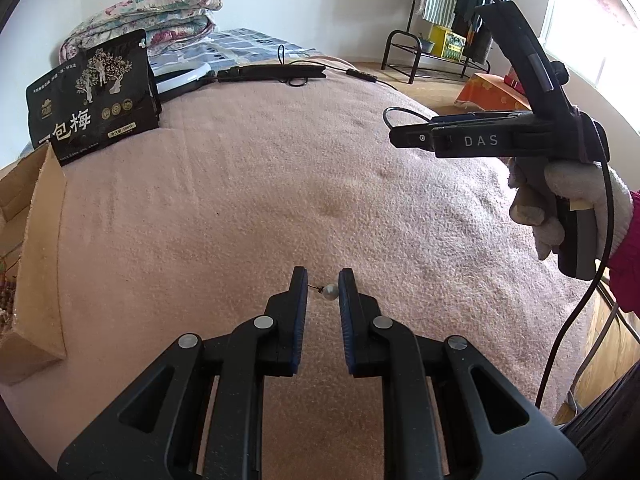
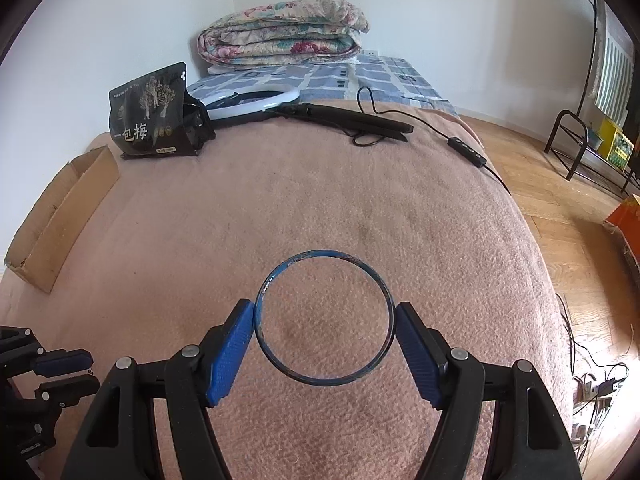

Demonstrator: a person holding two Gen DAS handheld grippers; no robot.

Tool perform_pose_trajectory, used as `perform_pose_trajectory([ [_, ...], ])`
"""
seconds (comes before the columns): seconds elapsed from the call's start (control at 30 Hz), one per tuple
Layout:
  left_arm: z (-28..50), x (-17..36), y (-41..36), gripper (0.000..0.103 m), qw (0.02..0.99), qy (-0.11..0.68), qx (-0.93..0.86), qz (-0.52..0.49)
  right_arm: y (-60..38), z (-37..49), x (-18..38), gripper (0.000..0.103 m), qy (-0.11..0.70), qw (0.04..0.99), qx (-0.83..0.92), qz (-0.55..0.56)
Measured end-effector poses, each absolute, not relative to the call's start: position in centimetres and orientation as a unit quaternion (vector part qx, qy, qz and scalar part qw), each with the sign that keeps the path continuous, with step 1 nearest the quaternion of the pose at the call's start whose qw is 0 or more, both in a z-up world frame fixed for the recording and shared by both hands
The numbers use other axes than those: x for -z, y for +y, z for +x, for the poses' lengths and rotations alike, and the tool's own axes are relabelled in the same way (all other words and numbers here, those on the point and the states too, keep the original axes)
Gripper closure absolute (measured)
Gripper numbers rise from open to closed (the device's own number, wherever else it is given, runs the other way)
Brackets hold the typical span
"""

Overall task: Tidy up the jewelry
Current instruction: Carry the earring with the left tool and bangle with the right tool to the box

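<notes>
1. While the left wrist view looks across a pink blanket [image 1: 248, 208] on the bed, the left hand-held gripper [image 1: 323, 292] has a small pearl earring [image 1: 330, 292] between its pads; the pearl touches the right pad and its thin hook reaches the left pad, so it looks pinched, with a narrow gap left between the jaws.
2. Only that view shows the right hand-held gripper [image 1: 394, 136] from the side, raised above the blanket at the right in a white-gloved hand [image 1: 560, 208]; from there I cannot tell how its jaws stand.
3. Only the right wrist view shows what it carries: a blue bangle [image 2: 324, 318], clamped across its width between the right hand-held gripper's [image 2: 324, 320] blue pads, jaws wide and pressing on the rim from both sides, held over the blanket.
4. That view also catches the left hand-held gripper [image 2: 86, 370] low at the left edge; the earring is too small to make out there.
5. A cardboard box [image 2: 60, 220] lies at the blanket's left edge, seen in both views.
6. At the far end stand a black pouch [image 2: 154, 118], a ring light [image 2: 252, 102] with its cable, and a folded quilt [image 2: 280, 36].
7. Bare blanket fills the middle, between the grippers and the far items.
8. On the right the bed drops off to the wooden floor [image 2: 560, 184], where a rack [image 2: 580, 148] stands.
</notes>
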State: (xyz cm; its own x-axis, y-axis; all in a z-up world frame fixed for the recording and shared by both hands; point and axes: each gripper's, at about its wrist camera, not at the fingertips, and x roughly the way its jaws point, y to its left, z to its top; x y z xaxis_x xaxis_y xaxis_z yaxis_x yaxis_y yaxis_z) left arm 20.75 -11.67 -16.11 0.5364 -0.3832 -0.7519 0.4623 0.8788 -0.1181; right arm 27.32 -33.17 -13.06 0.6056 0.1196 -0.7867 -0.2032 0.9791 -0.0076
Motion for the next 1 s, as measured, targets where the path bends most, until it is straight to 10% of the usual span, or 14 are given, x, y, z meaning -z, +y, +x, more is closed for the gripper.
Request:
perform_pose_trajectory([
  [1.0,21.0,8.4,2.7,0.089,0.919,0.367,0.144,-0.036,-23.0,24.5,6.0,0.03,0.404,0.903,-0.14,-0.045],
])
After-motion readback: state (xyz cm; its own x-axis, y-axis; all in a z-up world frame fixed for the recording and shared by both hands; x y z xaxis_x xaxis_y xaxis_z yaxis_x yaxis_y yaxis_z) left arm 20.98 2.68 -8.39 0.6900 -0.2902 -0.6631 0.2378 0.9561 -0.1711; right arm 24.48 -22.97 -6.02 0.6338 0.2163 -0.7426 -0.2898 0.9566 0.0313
